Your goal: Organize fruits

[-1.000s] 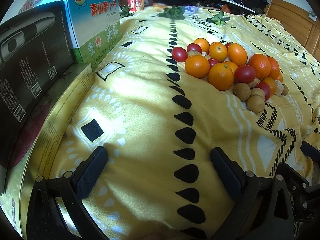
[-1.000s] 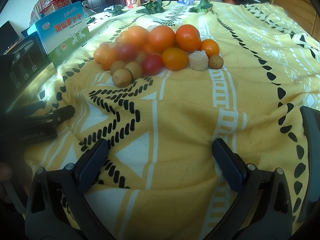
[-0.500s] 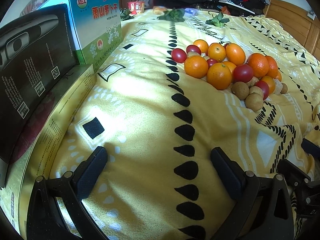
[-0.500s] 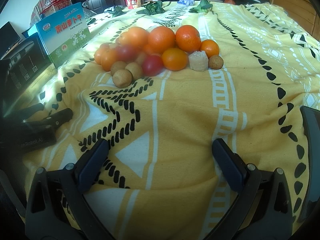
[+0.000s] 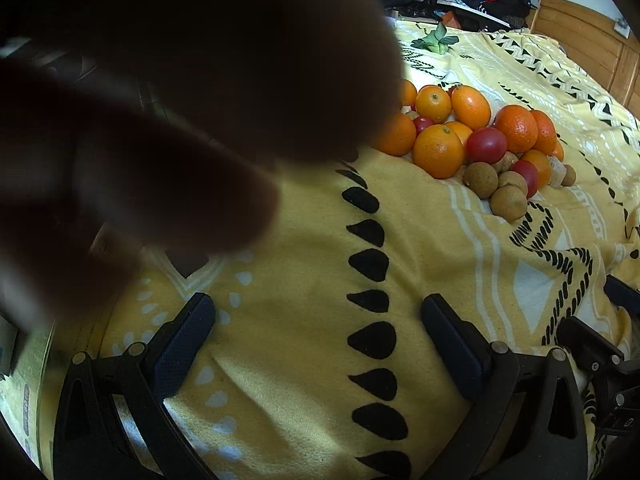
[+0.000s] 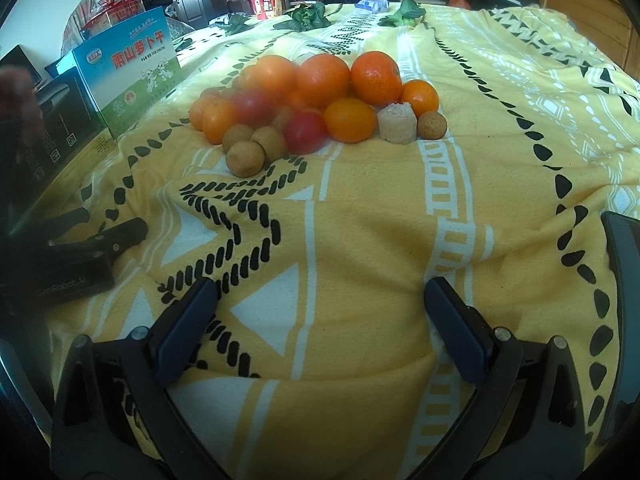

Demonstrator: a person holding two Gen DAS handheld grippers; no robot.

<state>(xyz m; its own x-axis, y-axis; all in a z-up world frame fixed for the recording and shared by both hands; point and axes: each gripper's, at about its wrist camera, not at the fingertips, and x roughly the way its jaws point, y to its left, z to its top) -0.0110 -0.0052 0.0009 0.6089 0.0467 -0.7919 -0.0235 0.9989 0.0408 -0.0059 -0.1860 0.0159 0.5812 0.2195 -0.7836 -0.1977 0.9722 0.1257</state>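
1. Left tongs (image 5: 318,326): black arms with dark blue pads, spread wide, nothing between them, low over the yellow blanket with black teardrop and white patterns (image 5: 400,264) on the bed.
2. Right tongs (image 6: 320,312): same build, also spread wide and empty, over the same blanket (image 6: 380,216).
3. Left tongs also show from the side in the right wrist view (image 6: 100,236), at the left edge on the blanket; gap cannot be judged from there.
4. Dark blurred hand (image 5: 192,92) right up against the left wrist lens, covers the upper left of that view.
5. Pile of fruit (image 6: 316,100) lies on the blanket ahead of both tongs, well apart from them, not touched.
6. Pile contents: large oranges (image 6: 376,78) at the back, small orange kumquats (image 6: 349,120), red cherry tomatoes (image 6: 305,131), round brown longans (image 6: 245,158) at the near edge.
7. Pale beige cube-like chunk (image 6: 398,124) sits between a kumquat and one longan at the right end of the pile.
8. Blue-green printed cardboard box (image 6: 132,68) stands left of the pile; black box (image 6: 52,128) just beside it, nearer.
9. Green leafy sprigs (image 6: 306,16) lie at the far end of the blanket.
10. Wooden headboard (image 5: 584,52) at far right.
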